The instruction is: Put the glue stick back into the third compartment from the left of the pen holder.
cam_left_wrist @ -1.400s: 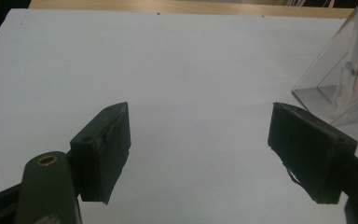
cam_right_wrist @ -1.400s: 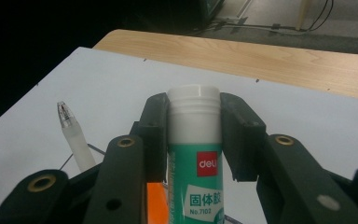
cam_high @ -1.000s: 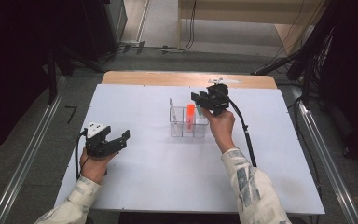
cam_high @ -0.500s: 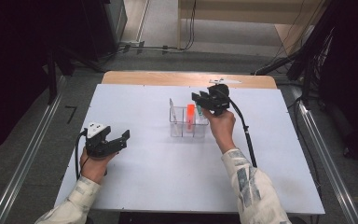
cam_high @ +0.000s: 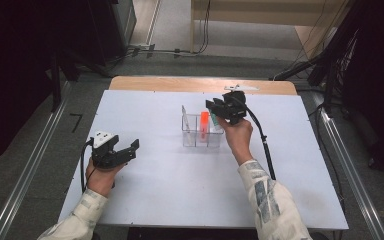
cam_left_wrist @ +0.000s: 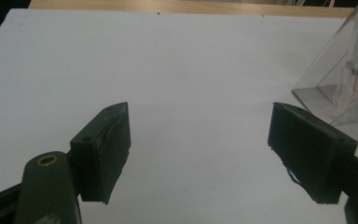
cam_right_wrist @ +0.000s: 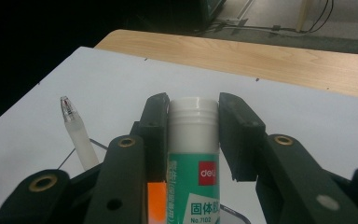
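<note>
Glue stick clamped above a clear desk organizer.
The left gripper (cam_high: 130, 150) rests near, jaws wide and empty; farther off, the right gripper (cam_right_wrist: 193, 135) grips a "deli" glue stick (cam_right_wrist: 193, 154) over the acrylic organizer (cam_high: 192, 135), beside a pen (cam_right_wrist: 77, 135).

The glue stick (cam_right_wrist: 193, 158) is white and green with a red patch. The table (cam_high: 180, 200) is white. An orange block (cam_high: 204, 121) glows.
</note>
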`<state>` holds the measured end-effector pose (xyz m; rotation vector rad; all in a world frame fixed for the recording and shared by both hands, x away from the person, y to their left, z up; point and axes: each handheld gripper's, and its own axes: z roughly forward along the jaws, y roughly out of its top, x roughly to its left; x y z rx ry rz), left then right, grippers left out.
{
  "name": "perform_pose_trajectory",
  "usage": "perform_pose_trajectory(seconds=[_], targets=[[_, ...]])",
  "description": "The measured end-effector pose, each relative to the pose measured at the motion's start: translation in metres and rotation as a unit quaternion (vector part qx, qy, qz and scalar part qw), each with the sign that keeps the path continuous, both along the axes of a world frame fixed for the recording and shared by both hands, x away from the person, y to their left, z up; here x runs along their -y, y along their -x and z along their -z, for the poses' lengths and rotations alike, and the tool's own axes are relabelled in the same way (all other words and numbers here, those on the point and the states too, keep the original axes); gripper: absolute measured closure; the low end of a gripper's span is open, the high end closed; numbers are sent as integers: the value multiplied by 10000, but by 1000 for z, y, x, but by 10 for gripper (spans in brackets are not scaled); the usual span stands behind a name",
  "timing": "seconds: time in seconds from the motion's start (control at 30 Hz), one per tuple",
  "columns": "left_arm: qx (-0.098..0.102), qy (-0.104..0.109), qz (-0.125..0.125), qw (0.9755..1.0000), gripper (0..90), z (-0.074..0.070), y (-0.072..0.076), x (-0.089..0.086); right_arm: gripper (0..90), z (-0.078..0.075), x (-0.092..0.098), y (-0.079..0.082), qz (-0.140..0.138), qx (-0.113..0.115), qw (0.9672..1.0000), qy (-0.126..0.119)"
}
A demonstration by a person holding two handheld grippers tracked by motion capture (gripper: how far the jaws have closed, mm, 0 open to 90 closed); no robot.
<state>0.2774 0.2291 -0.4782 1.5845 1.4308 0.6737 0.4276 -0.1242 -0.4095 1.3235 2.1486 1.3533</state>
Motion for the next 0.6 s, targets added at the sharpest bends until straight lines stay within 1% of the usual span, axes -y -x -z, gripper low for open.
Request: perform_pose_trajectory(seconds=[0.23, 0.3, 0.6], targets=[[2, -4, 0, 10000, 214, 0, 0, 0, 624, -1, 3, 1, 13, 15, 10000, -47], [1, -3, -3, 10000, 214, 0, 0, 0, 624, -1, 3, 2, 9, -12, 10000, -62], [6, 1, 1, 10000, 214, 0, 0, 0, 625, -1, 6, 7, -35, 47, 10000, -75]])
